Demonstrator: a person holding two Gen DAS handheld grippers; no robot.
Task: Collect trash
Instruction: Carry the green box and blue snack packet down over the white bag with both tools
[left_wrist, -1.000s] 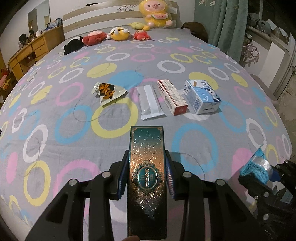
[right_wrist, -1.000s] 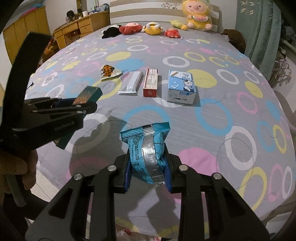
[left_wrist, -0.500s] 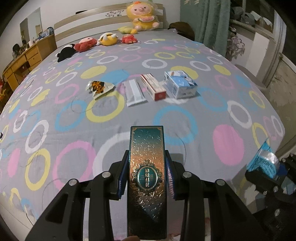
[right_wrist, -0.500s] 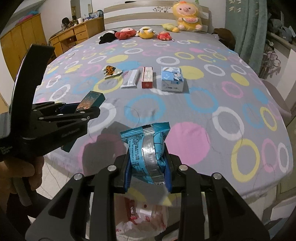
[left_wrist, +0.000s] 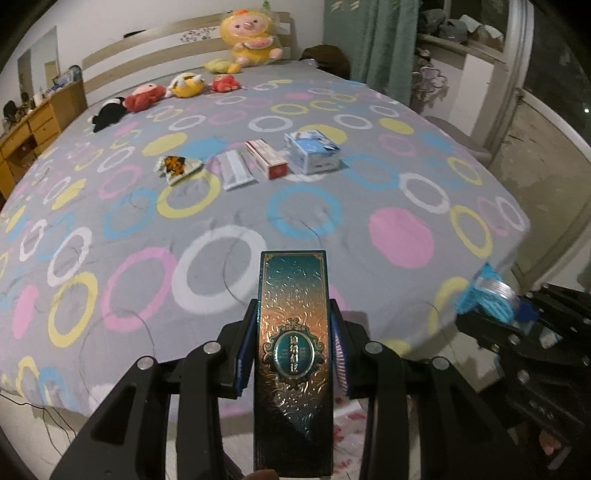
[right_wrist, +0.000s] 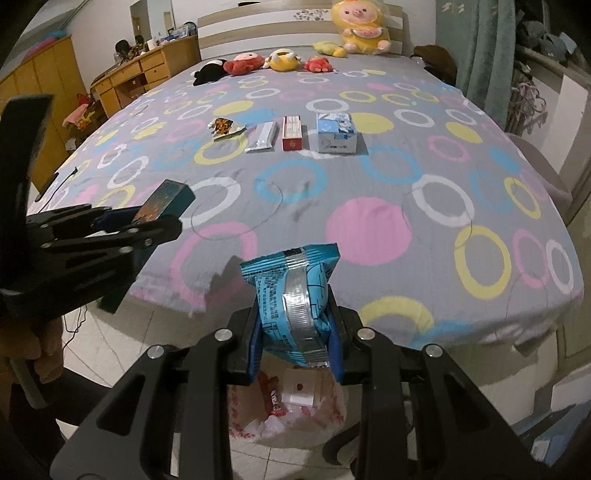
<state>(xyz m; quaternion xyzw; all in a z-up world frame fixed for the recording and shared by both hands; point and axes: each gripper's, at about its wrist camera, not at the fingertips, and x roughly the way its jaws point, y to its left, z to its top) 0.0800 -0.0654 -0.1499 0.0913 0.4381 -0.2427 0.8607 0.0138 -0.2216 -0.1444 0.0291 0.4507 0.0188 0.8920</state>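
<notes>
My left gripper (left_wrist: 292, 347) is shut on a long teal and gold box (left_wrist: 293, 354), held over the foot edge of the bed (left_wrist: 207, 266). My right gripper (right_wrist: 295, 334) is shut on a blue snack packet (right_wrist: 293, 295). Below the packet, on the floor, sits an open white and red plastic bag (right_wrist: 291, 410) with trash in it. In a row on the bed lie an orange wrapper (right_wrist: 224, 127), a silver sachet (right_wrist: 261, 137), a red and white box (right_wrist: 291, 133) and a blue carton (right_wrist: 336, 133). The left gripper (right_wrist: 147, 218) shows at the left in the right wrist view.
Several plush toys (right_wrist: 258, 62) line the head of the bed. A wooden desk (right_wrist: 147, 74) stands to the left, green curtains (right_wrist: 480, 55) to the right. Tiled floor (right_wrist: 85, 354) runs along the foot of the bed, with a thin cable on it.
Both grippers have drawn back from the bed with their loads. The bed's foot edge, the floor and the plastic bag have come into view below the right gripper.
</notes>
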